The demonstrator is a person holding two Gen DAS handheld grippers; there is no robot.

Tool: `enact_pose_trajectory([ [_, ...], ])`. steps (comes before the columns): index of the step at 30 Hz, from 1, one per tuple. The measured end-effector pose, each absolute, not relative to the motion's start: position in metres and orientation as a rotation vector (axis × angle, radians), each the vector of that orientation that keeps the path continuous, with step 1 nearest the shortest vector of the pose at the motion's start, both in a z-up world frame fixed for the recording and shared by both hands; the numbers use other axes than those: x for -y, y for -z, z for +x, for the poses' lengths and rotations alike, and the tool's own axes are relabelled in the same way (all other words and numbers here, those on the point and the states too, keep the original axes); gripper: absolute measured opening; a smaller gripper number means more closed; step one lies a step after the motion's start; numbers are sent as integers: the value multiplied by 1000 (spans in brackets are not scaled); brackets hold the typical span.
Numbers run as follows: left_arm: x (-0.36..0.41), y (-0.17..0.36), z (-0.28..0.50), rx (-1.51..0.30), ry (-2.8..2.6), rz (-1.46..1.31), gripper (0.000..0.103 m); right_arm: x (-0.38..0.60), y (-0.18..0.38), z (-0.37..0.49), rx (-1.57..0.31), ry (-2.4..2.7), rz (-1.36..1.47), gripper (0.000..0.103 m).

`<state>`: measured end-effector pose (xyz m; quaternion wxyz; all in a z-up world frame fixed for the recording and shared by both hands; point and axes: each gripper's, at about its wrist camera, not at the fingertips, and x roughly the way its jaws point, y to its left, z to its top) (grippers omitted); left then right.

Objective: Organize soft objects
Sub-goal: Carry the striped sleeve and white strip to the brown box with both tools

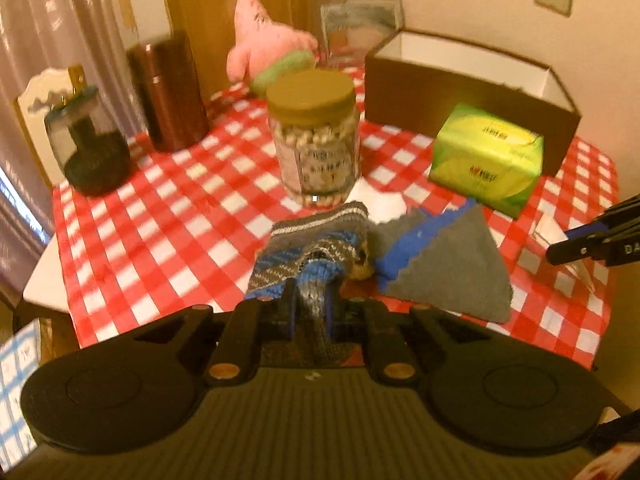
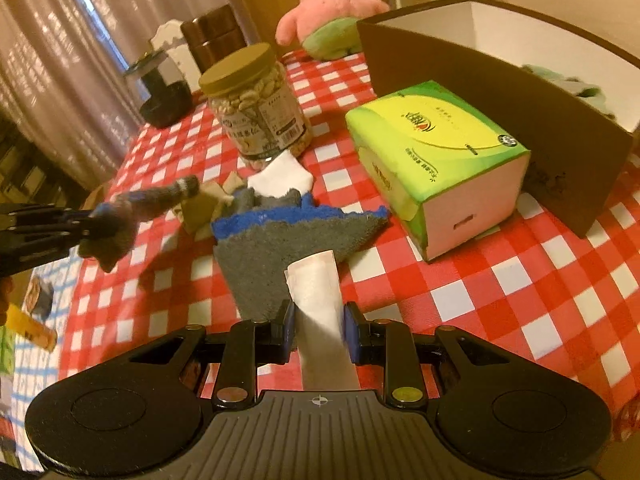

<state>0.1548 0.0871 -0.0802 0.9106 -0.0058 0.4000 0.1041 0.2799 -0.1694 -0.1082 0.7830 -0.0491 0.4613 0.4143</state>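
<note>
So the count: two grippers, one knit sock, one grey-and-blue cloth, one white cloth, one packet, one box, one tissue pack, one jar, one plush. The left gripper (image 1: 311, 304) has its jaws clamped on the striped sock (image 1: 310, 240), a fold pinched between the pads and the rest hanging out front, lifted off the surface (image 1: 160, 200) in the right wrist view. The right gripper (image 2: 319, 322) has its jaws closed on a flat white packet (image 2: 318, 292) that sticks out forward over the grey cloth (image 2: 280, 240). That cloth lies flat on the checked surface with a blue zigzag edge, and the white cloth (image 2: 282, 178) peeks out behind it, next to the jar (image 1: 314, 136) of nuts. Some tan crumpled bit sits between sock and cloth, can't tell what it is. The green tissue pack (image 2: 432, 164) stands just in front of the brown box (image 2: 500, 80), which has something pale green inside. The pink plush (image 1: 264, 40) sits at the back, with a brown canister (image 1: 168, 92) and a dark glass pot (image 1: 90, 144) off to the left.
</note>
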Motion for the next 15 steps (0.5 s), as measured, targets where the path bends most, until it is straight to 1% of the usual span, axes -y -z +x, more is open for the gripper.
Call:
enact_pose_trajectory([
  [8,-89,50,151,-740,-111,48,12,172,90,262,-977,-813,-40,26],
  [15,-80,32,179,-675,14,67,12,170,72,261,-954,-762,31,26],
])
